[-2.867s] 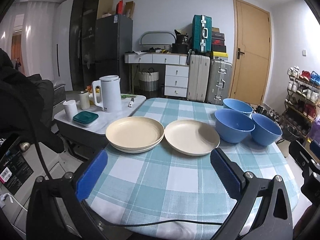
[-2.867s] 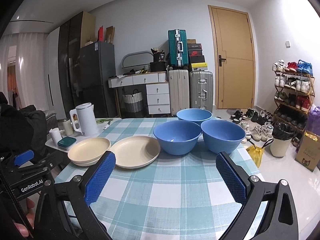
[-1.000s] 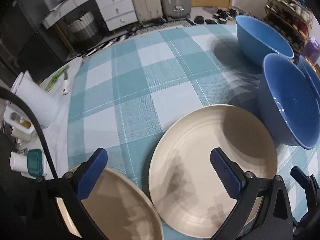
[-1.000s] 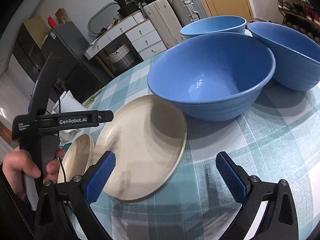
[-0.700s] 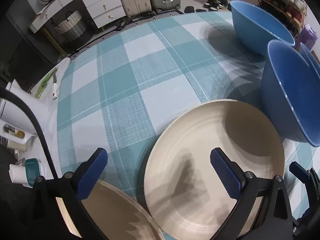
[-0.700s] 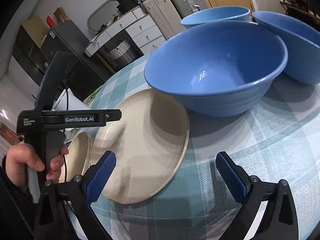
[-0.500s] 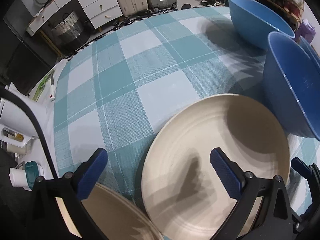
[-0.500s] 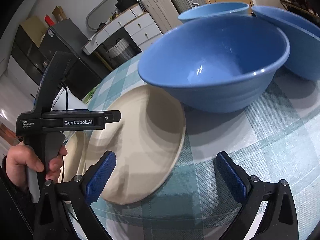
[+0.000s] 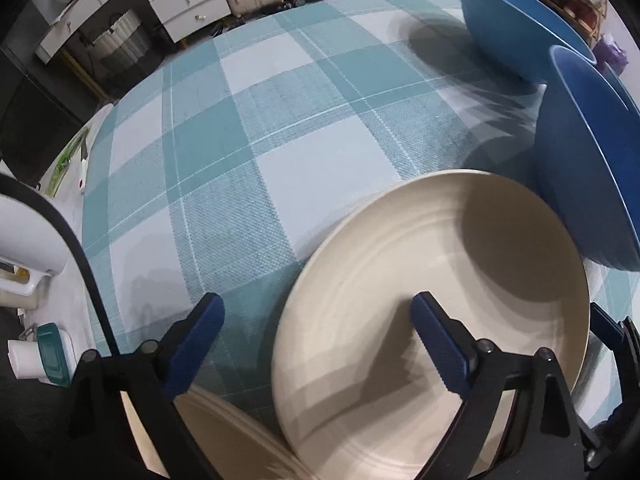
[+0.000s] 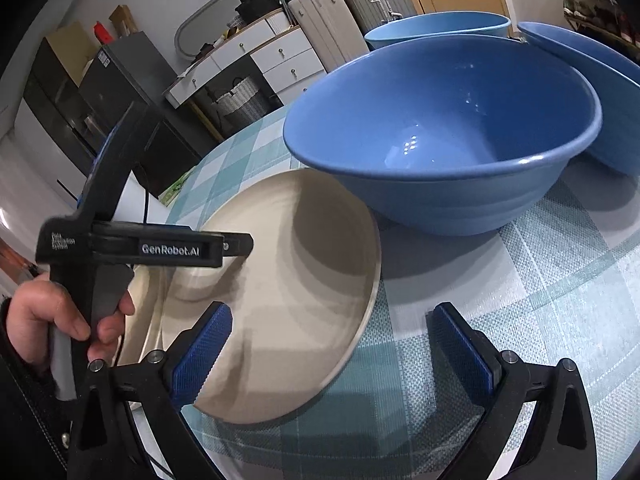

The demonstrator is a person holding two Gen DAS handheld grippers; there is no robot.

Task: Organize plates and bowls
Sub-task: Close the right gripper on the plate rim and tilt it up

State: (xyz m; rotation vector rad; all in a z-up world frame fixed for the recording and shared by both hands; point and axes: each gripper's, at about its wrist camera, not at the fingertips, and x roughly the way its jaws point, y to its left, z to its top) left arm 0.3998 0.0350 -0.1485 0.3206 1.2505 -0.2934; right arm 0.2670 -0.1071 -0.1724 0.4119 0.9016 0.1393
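Note:
A cream plate point(image 9: 440, 300) lies on the checked tablecloth point(image 9: 248, 168), and a second cream plate point(image 9: 224, 420) sits close at its left. My left gripper point(image 9: 316, 336) points steeply down over the first plate's left rim. Its jaws are closing: one finger is over the cloth, the other over the plate's inside, neither pad pressing. My right gripper point(image 10: 332, 344) stands open astride the same plate's point(image 10: 288, 280) near right rim. A blue bowl point(image 10: 440, 128) stands just behind that plate, with two more blue bowls point(image 10: 436, 28) point(image 10: 592, 80) beyond.
A hand point(image 10: 52, 320) holds the left gripper's handle at the left of the right wrist view. A white kettle point(image 9: 24, 232) and a teal-lidded box point(image 9: 52, 348) stand on a side table beyond the table's left edge. Drawers point(image 10: 280, 56) and suitcases line the far wall.
Both grippers have sunk closer to the right-hand cream plate, which now looks larger. The left fingers stand a little closer together than before. The right jaws have kept their width.

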